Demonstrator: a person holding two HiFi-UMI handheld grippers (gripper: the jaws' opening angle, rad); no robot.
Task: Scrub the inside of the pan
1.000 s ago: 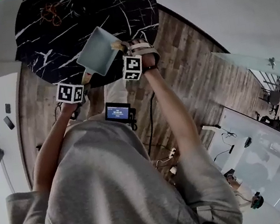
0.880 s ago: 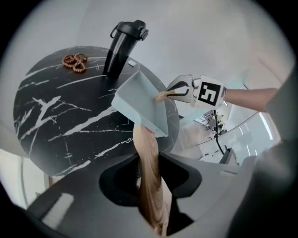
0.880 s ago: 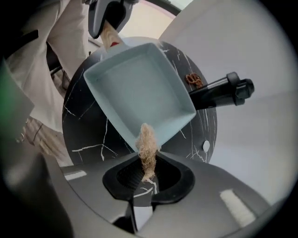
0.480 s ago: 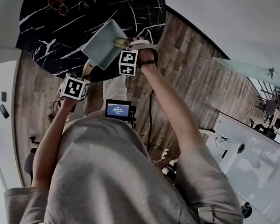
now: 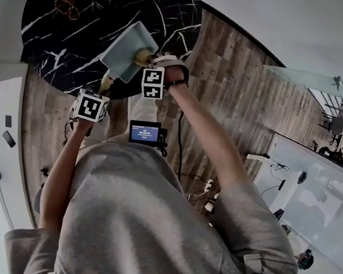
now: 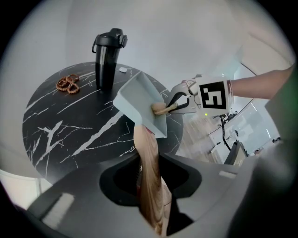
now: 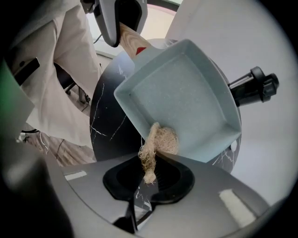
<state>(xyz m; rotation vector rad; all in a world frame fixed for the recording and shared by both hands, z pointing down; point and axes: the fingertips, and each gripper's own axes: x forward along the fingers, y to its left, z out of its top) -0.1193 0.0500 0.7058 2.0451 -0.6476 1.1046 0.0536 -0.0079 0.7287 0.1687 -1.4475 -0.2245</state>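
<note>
A square pale blue-grey pan (image 5: 125, 54) is held tilted above the black marble table (image 5: 74, 32). My left gripper (image 6: 149, 186) is shut on its wooden handle (image 6: 147, 158), below and left of the pan in the head view. My right gripper (image 7: 151, 174) is shut on a tan fibrous scrubber (image 7: 160, 142). The scrubber's bulb rests against the pan's inner floor (image 7: 181, 97) close to the low rim. From the left gripper view, the right gripper (image 6: 186, 100) reaches in from the right, with the scrubber (image 6: 160, 109) on the pan (image 6: 137, 102).
A black flask (image 6: 106, 56) stands on the round table, with a brown beaded loop (image 6: 68, 83) to its left and a small white item (image 6: 122, 70) beside it. Wooden floor (image 5: 231, 103) lies past the table's edge. A small screen (image 5: 145, 134) hangs at the person's chest.
The pan has risen a little and rolled, its handle turning with the left gripper. The right gripper has shifted left and down, bringing the scrubber from the pan's edge onto its inside.
</note>
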